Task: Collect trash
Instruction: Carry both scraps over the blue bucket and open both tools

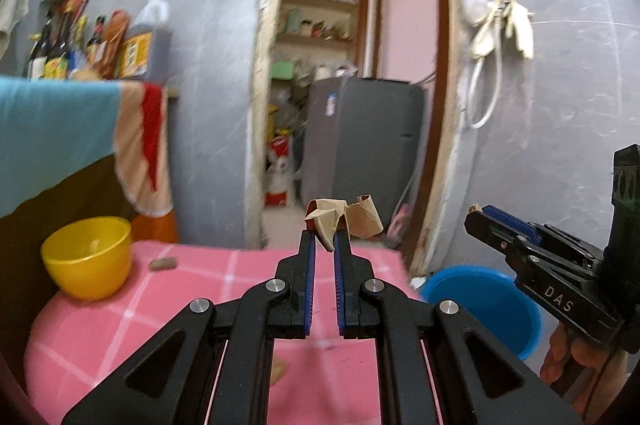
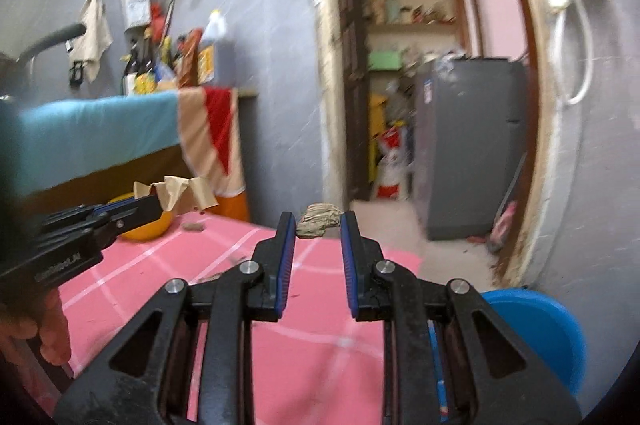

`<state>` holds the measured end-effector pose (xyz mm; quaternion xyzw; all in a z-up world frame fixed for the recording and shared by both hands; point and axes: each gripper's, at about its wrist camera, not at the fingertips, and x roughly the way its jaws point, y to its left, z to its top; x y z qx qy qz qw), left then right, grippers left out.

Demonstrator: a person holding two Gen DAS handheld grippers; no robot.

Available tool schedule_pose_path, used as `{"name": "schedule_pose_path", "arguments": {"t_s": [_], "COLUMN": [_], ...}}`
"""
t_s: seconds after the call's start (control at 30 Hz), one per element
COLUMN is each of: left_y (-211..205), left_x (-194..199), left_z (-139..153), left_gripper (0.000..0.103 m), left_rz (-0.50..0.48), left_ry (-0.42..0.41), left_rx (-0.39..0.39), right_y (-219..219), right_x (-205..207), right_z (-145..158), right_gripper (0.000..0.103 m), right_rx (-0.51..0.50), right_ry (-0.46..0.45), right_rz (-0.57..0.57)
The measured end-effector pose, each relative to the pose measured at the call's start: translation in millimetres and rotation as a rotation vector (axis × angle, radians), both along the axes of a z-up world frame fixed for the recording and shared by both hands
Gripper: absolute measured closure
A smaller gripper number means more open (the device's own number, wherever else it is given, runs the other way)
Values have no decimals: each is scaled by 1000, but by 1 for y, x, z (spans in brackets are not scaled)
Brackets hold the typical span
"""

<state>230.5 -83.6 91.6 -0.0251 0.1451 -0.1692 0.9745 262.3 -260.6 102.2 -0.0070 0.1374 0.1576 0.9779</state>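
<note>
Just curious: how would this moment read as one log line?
left gripper: holding brown paper | right gripper: holding crumpled scrap | blue bin: nearby

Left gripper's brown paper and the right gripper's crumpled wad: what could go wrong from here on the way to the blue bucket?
1. The left gripper pinches the brown paper scrap only by one corner; most of it hangs loose above the tips, so it may slip out.
2. The right gripper holds the crumpled wad only at the fingertips, so it could drop onto the pink tablecloth short of the blue bucket.
3. A small brown piece near the yellow bowl may be missed.
</note>
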Motion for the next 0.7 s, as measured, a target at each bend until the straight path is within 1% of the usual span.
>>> {"name": "schedule_pose_path", "arguments": {"t_s": [0.23,0.37,0.5,0.7], "left_y": [-52,-80,-107,-145], "left_x": [2,6,12,24], "left_z": [14,14,11,-1], "left_gripper": [96,96,96,96], "left_rz": [-98,-151,-192,-252], "left_ry": [-50,-54,-38,22], "left_rx": [-27,-42,-44,-25], "right_y": [-43,-66,-89,-123], "right_x": [-21,-29,-34,-37], "right_z": [18,20,18,5], "right_gripper": [70,70,70,70], "right_rx": [-45,-61,-57,-56], "right_ry": [-111,-142,-139,-90], "right_rz": [-135,-200,-246,-300]}}
